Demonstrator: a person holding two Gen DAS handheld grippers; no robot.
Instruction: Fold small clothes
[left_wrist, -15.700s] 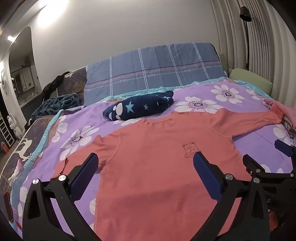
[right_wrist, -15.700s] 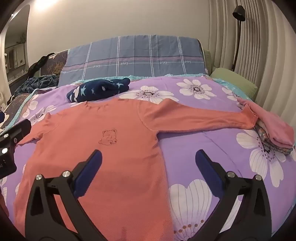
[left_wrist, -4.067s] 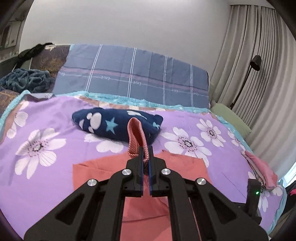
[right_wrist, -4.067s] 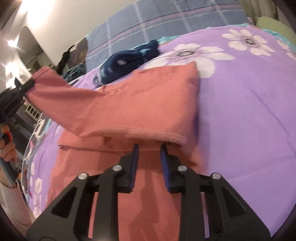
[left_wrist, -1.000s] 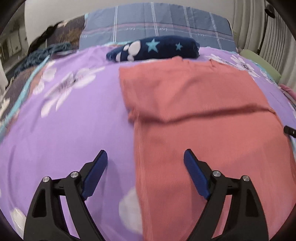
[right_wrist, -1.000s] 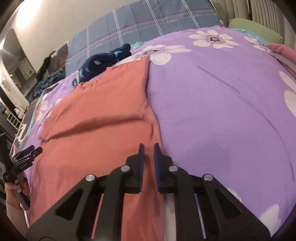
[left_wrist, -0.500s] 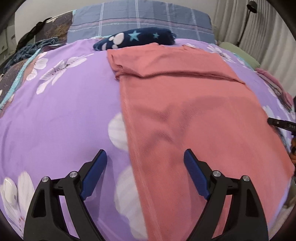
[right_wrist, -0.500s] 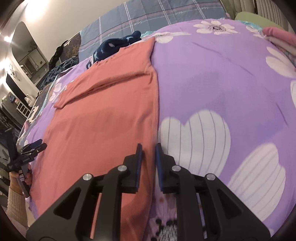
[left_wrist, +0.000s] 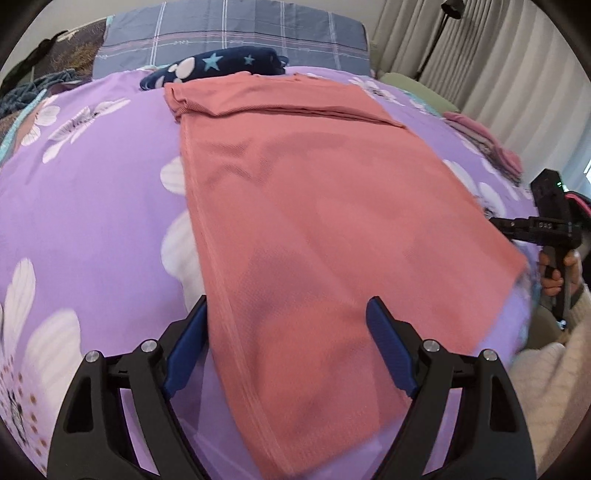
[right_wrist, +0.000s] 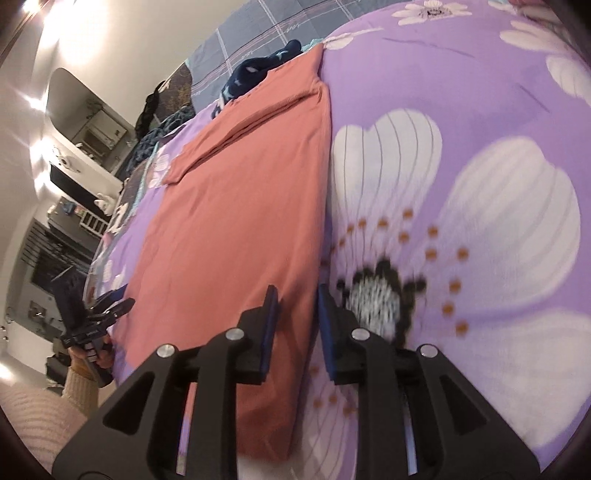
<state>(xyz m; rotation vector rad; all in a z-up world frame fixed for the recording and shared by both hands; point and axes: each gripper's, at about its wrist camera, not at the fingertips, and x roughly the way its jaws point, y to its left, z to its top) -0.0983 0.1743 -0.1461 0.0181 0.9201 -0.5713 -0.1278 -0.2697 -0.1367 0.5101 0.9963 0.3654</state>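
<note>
A salmon-pink long-sleeved top lies flat on the purple flowered bedspread, sleeves folded across its chest into a long rectangle. My left gripper is open over its near left hem corner, the fabric edge between the blue pads. My right gripper stands part open over the top's right edge near the hem, jaws a narrow gap apart with fabric between them. The right gripper also shows in the left wrist view, the left one in the right wrist view.
A folded navy garment with stars lies beyond the collar, below a blue-grey checked pillow. A stack of folded pink clothes sits at the bed's right side. Curtains and a floor lamp stand at right.
Both grippers have drawn back down the top toward its hem. The right gripper's jaws have widened from nearly closed to a narrow gap. The left stays wide open.
</note>
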